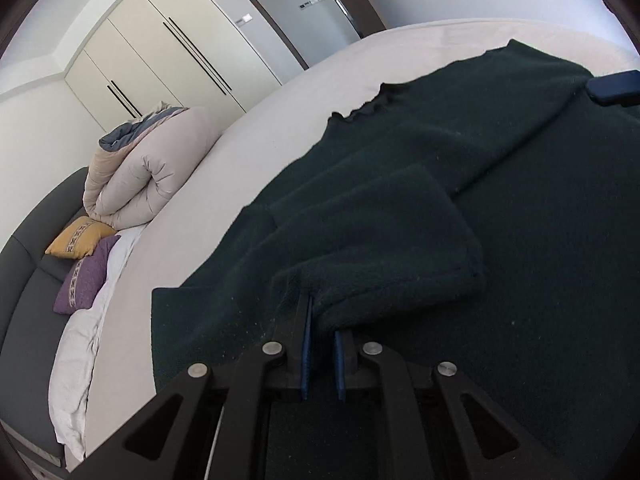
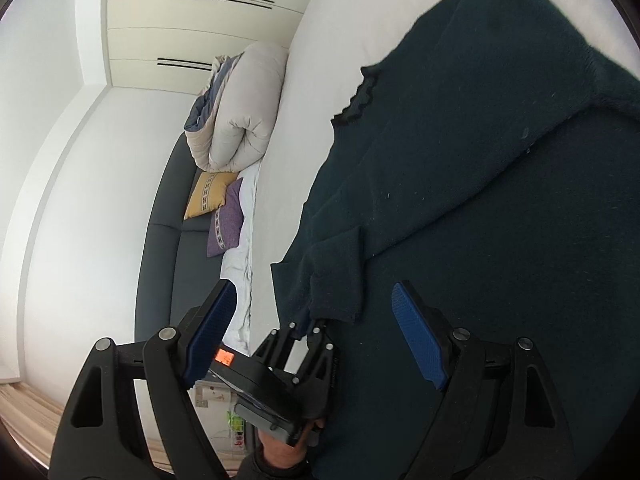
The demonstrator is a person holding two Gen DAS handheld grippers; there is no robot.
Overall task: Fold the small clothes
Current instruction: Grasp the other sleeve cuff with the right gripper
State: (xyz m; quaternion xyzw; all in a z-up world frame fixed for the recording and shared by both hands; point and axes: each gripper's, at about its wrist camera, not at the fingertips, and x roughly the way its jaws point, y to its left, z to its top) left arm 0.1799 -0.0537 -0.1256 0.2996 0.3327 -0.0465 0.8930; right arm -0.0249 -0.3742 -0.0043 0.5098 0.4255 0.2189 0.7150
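Evidently mid-fold: the left tongs (image 1: 322, 320) clench the dark sweater's (image 1: 440, 200) sleeve cuff (image 1: 304, 280); the right tongs (image 2: 316, 332) gape empty above it. Next, lay the sleeve flat across the body.

Both wrist views look low and close over the dark sweater (image 1: 460, 200) (image 2: 500, 220), sharing the bed (image 1: 300, 112) (image 2: 304, 100) and wardrobe (image 1: 160, 52) (image 2: 200, 28).

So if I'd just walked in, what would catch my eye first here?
The big dark green sweater spread over the pale bed, its sleeve pinched in the left gripper. Then the right gripper, its blue-padded fingers wide apart above the sweater, and the rolled beige duvet beside two cushions.
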